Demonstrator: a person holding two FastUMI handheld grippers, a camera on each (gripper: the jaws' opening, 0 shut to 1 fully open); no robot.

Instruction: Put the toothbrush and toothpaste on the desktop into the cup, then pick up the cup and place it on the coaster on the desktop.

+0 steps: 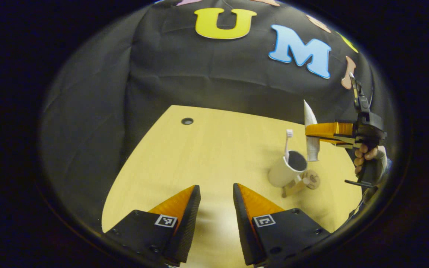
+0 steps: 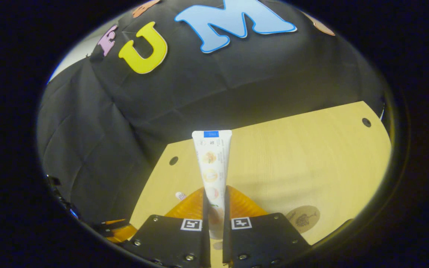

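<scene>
A white cup (image 1: 286,172) stands on the wooden desk at the right of the left gripper view, with a white toothbrush (image 1: 288,143) upright inside it. Just above and right of the cup's mouth hangs the white toothpaste tube (image 1: 312,150), cap end down, with my right gripper (image 1: 313,136) shut on it. In the right gripper view the tube (image 2: 213,160) sticks up from between the right gripper (image 2: 214,199) fingers, and the toothbrush head (image 2: 180,195) peeks out beside them. A round wooden coaster (image 1: 312,179) (image 2: 303,219) lies flat beside the cup. My left gripper (image 1: 216,197) hovers open over the desk, holding nothing.
A hand (image 1: 363,155) holds the right gripper at the right edge. The desk (image 1: 207,156) has small round holes (image 1: 187,121) (image 2: 366,122) near its far edge, which meets the black cloth wall. Part of the left gripper (image 2: 114,227) shows low on the left.
</scene>
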